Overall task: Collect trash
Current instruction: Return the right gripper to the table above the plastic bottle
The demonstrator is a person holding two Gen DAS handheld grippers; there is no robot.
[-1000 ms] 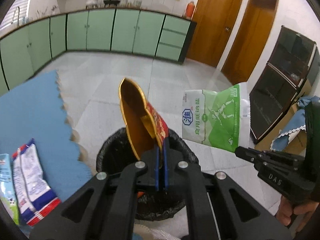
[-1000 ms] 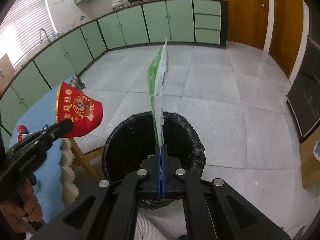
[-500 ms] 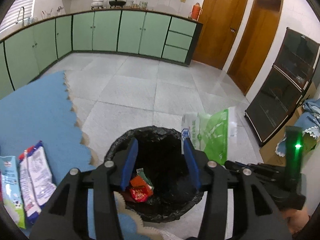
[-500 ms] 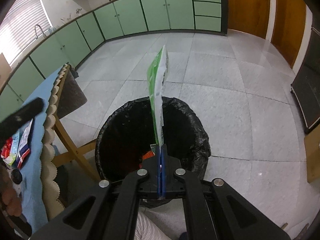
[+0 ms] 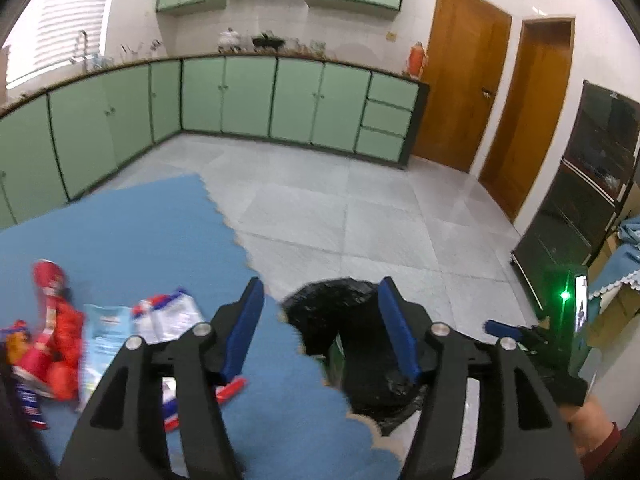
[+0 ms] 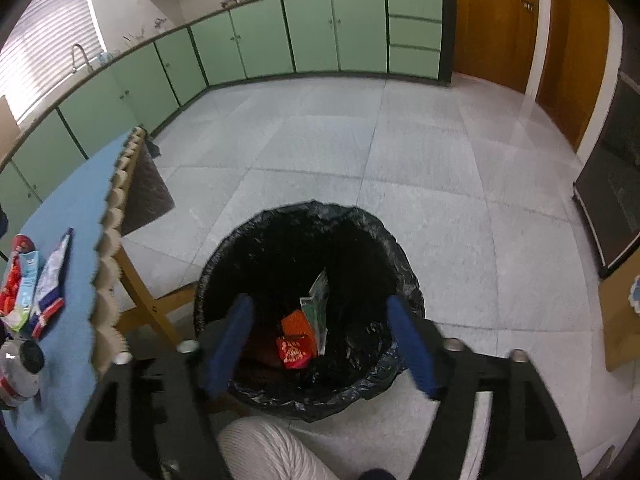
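Left gripper: jaws opening, empty; red packet released a second ago.
Bin: now holds red packet and green bag.
Right gripper: jaws opening, green bag dropped.

Black bin liner, blue tablecloth

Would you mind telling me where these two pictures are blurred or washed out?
Left wrist view: motion blur smears the wrappers on the blue cloth; the window is washed out. Right wrist view: mostly sharp, the bin interior very dark, the window overexposed; both fisheye views bend the cabinets.
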